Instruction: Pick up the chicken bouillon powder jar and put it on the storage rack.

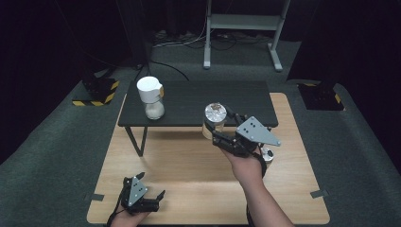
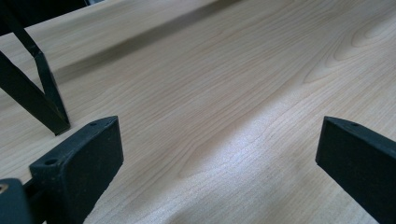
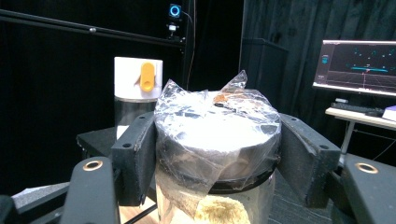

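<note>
My right gripper (image 1: 218, 134) is shut on a glass jar (image 1: 213, 120) whose top is wrapped in clear plastic film. It holds the jar in the air at the front edge of the small black table (image 1: 236, 101). In the right gripper view both jaws press on the jar (image 3: 217, 154) just under its wrapped lid, and pale contents show in the lower part. A second jar with a white lid and an orange tab (image 1: 151, 97) stands upright on the black table's left end (image 3: 137, 91). My left gripper (image 1: 144, 196) rests low on the wooden board (image 2: 224, 93), open and empty.
The black table stands on a light wooden board (image 1: 189, 170) laid on grey carpet. One black table leg (image 2: 35, 88) sits close to the left gripper. A metal stand (image 1: 243, 28) is at the back, and a monitor on a desk (image 3: 357, 67) lies off to the side.
</note>
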